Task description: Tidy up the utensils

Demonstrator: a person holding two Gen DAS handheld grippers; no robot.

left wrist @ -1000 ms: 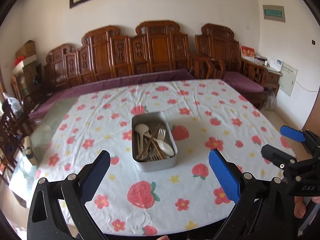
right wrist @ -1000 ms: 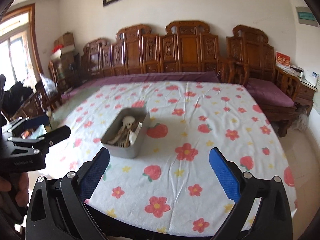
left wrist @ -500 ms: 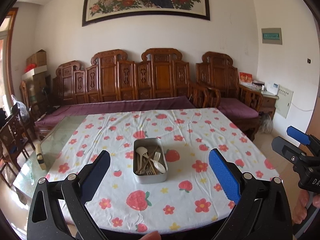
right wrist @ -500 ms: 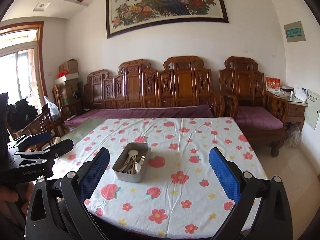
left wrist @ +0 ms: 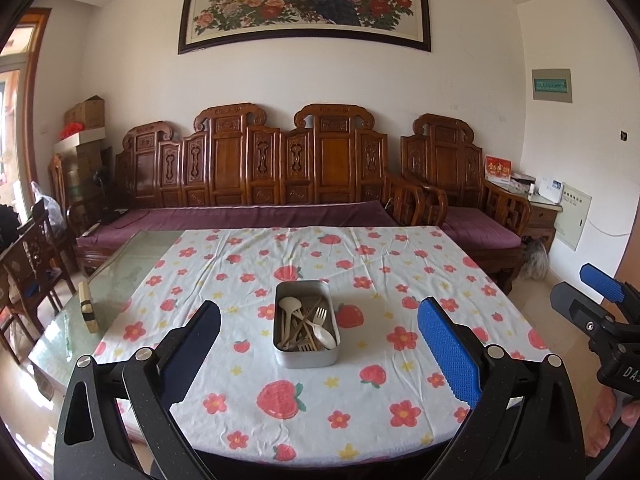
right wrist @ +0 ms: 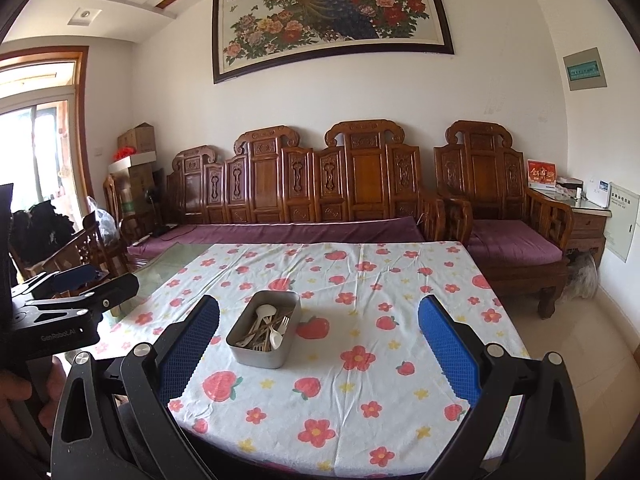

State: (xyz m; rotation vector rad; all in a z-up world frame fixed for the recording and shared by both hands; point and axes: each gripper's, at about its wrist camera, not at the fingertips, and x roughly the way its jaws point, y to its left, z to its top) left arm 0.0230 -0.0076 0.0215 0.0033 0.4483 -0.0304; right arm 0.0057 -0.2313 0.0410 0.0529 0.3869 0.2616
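Observation:
A grey metal tin (left wrist: pixel 306 356) stands in the middle of the table on a flowered cloth (left wrist: pixel 360 400). It holds several pale utensils (left wrist: pixel 308 326): spoons, forks and sticks. It also shows in the right wrist view (right wrist: pixel 262 354) with the utensils (right wrist: pixel 266 328). My left gripper (left wrist: pixel 320 352) is open and empty, held back from the table's near edge. My right gripper (right wrist: pixel 318 352) is open and empty, also short of the near edge. Each gripper shows at the side of the other's view: the right one (left wrist: pixel 600 312), the left one (right wrist: pixel 68 292).
The cloth leaves a bare glass strip (left wrist: pixel 120 280) on the table's left, with a small block (left wrist: pixel 86 306) on it. A carved wooden sofa (left wrist: pixel 280 184) with purple cushions stands behind the table. Wooden chairs (left wrist: pixel 28 264) are at the left.
Both grippers have pulled back and tilted up; the table and tin now look smaller and farther, and the wall painting has come into view. Both stay open and empty.

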